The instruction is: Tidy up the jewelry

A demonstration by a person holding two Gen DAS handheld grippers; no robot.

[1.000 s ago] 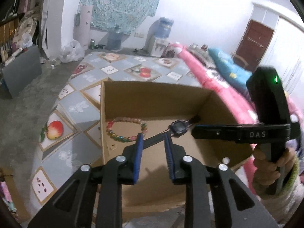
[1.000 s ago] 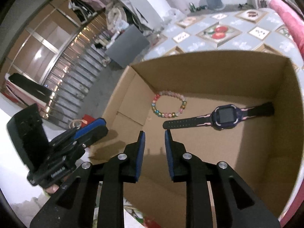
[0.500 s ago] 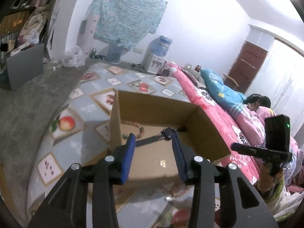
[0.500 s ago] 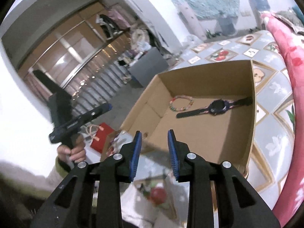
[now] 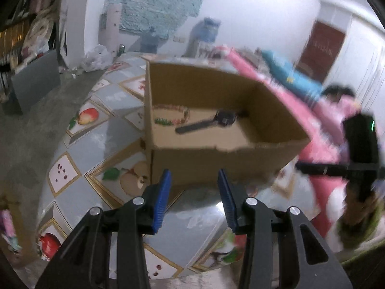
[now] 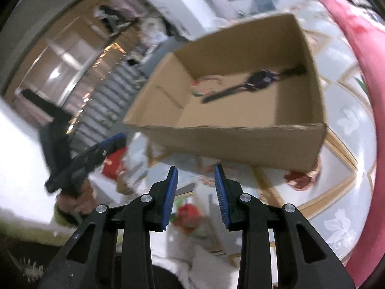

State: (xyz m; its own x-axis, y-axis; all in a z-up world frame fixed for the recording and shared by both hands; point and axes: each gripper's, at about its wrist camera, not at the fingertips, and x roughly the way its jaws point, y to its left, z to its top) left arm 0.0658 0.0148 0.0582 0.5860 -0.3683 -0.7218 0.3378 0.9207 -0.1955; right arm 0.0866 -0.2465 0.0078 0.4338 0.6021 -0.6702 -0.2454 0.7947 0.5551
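Matte corrugated cardboard box (image 5: 216,154) at 12 o'clock holds a beaded ring-shaped bracelet (image 5: 171,116) and a dark strap watch (image 5: 211,121). Left gripper (image 5: 194,193) and right gripper (image 6: 195,185): ribbed blue pads part-spread, having just been opening, empty.

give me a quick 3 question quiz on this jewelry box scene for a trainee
1. True or false: the watch lies inside the cardboard box.
2. Multiple choice: the beaded bracelet is A) in the left gripper, B) on the box floor beside the watch, C) on the patterned mat outside the box.
3. Fill in: the right gripper holds ____ between its jaws.

Key:
1. True.
2. B.
3. Nothing; both grippers stand open and empty, short of the box's near wall.
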